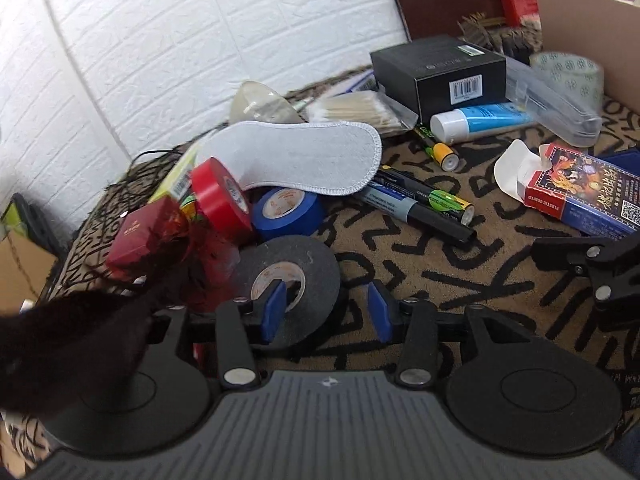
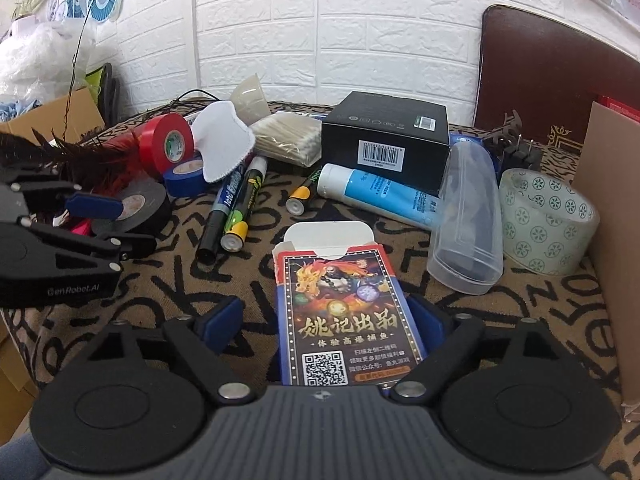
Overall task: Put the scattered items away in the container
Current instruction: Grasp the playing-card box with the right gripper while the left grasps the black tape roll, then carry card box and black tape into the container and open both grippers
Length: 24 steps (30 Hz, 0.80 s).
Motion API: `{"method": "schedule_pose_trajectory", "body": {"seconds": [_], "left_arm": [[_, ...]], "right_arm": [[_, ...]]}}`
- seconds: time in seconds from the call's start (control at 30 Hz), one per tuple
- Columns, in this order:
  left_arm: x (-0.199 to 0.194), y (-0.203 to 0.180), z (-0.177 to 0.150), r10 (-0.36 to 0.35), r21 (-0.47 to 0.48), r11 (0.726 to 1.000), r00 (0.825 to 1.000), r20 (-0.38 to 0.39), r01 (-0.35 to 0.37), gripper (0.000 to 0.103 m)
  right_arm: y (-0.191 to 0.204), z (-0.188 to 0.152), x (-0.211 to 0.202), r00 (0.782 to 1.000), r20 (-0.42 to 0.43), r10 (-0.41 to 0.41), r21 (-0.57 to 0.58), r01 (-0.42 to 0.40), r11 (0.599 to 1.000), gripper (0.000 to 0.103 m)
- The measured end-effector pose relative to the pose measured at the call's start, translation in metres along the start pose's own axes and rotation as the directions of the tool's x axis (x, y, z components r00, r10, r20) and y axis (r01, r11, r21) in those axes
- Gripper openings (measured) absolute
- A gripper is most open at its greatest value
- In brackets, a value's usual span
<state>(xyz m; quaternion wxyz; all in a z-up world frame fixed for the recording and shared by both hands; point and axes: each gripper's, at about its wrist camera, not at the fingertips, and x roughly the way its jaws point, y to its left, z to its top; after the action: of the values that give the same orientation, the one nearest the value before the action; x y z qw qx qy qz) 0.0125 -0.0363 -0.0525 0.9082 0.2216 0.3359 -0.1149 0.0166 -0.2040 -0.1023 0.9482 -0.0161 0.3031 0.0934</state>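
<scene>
My left gripper [image 1: 327, 306] is open around the near edge of a black tape roll [image 1: 286, 276]; its left pad sits in the roll's core hole. The roll also shows in the right wrist view [image 2: 138, 206], with the left gripper [image 2: 104, 216] on it. My right gripper [image 2: 326, 322] is open, its blue pads on either side of an open playing-card box [image 2: 346, 312] lying on the patterned cloth; the right pad is close to the box, the left one apart. The box also shows in the left wrist view [image 1: 576, 192]. A cardboard container wall [image 2: 608, 216] stands at the right.
Red tape [image 1: 220, 198], blue tape [image 1: 288, 210], a white insole [image 1: 304, 158], markers [image 1: 416, 204], batteries [image 1: 444, 154], a blue tube [image 1: 480, 118], a black box [image 1: 440, 68], a clear case [image 2: 466, 220], clear tape [image 2: 544, 222], cotton swabs [image 2: 286, 136] and dark feathers [image 1: 80, 320] lie scattered.
</scene>
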Motion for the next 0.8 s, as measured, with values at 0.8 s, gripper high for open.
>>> {"method": "schedule_pose_trajectory", "body": {"seconds": [0.8], "left_arm": [[-0.028,0.009,0.005,-0.133,-0.261,0.945,0.96,0.247,0.198,0.028]], "right_arm": [[-0.018,0.025,-0.055,0.986,0.162,-0.048,0.012,0.046,0.999,0.059]]}}
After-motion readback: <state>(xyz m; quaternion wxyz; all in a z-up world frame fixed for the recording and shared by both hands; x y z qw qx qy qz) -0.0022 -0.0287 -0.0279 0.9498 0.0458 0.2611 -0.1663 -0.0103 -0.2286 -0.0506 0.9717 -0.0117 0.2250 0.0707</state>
